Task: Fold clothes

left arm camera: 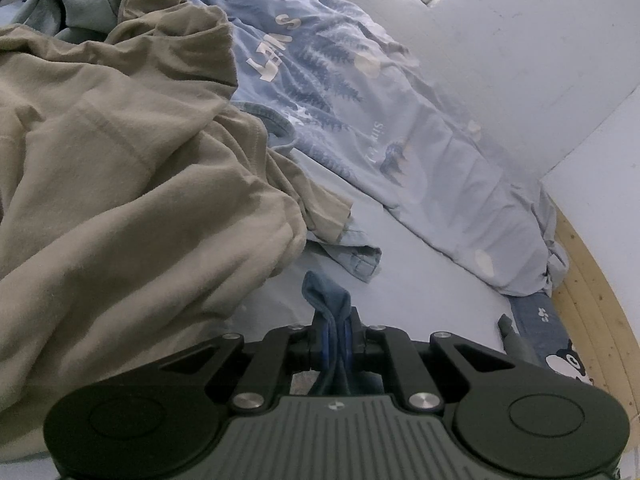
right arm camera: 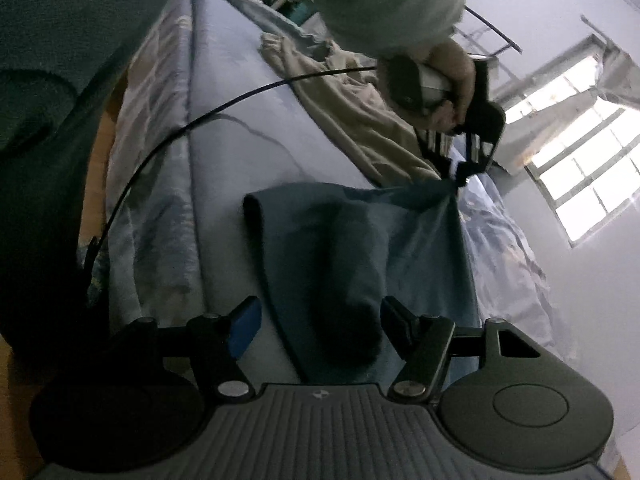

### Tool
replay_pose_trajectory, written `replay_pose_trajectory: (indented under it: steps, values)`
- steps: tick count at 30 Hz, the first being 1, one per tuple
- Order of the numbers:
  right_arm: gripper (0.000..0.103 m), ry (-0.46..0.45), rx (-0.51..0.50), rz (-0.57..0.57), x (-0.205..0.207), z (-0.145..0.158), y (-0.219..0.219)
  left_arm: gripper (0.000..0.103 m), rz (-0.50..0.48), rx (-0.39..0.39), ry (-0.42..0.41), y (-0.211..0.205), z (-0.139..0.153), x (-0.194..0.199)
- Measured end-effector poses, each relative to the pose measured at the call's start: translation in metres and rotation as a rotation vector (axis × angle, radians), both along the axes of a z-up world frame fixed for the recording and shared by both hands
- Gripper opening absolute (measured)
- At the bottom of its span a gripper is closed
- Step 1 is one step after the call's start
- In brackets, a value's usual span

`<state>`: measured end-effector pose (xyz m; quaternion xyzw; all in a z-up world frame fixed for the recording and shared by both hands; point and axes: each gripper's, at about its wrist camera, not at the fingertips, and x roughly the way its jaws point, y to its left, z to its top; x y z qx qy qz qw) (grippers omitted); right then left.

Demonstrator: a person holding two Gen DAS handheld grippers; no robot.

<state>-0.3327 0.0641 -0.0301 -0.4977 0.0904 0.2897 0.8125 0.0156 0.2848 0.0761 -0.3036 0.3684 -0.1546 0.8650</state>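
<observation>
A dark blue garment [right arm camera: 352, 240] lies on the light blue bed sheet [right arm camera: 240, 128]. My left gripper [left arm camera: 335, 344] is shut on one corner of it, and a bunch of blue cloth [left arm camera: 326, 294] sticks up between the pads. In the right wrist view that left gripper [right arm camera: 456, 180] pinches the far corner, held by a hand [right arm camera: 452, 80]. My right gripper [right arm camera: 320, 324] stands open, with the near end of the garment lying between its fingers and neither pad pressing it.
A heap of beige clothing [left arm camera: 120, 184] covers the bed's left side. A pale blue printed duvet [left arm camera: 360, 112] lies along the wall. A wooden bed edge [left arm camera: 592, 292] runs at the right. A black cable [right arm camera: 168, 144] arcs over the sheet. A window [right arm camera: 580, 176] is far right.
</observation>
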Motion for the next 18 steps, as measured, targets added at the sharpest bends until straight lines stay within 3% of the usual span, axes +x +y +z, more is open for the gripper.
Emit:
replay_pose_trajectory:
  steps: [5, 10, 13, 16, 18]
  values:
    - [0.067, -0.063, 0.02, -0.097, 0.018, 0.001, 0.009, 0.005, 0.003, 0.0, 0.004, 0.0, -0.001, 0.0]
    - [0.067, -0.058, 0.035, -0.139, 0.036, 0.004, 0.017, 0.005, 0.005, 0.001, 0.005, -0.001, 0.0, -0.001]
    - [0.067, -0.007, 0.061, -0.158, 0.042, 0.008, 0.019, 0.005, -0.005, -0.004, 0.007, 0.005, -0.001, 0.005]
    - [0.051, 0.115, 0.11, -0.185, 0.048, 0.018, 0.016, 0.005, -0.005, 0.004, 0.011, 0.004, 0.001, 0.005]
    - [0.051, 0.179, 0.132, -0.188, 0.05, 0.025, 0.012, 0.005, -0.008, 0.009, 0.01, 0.003, 0.002, 0.004]
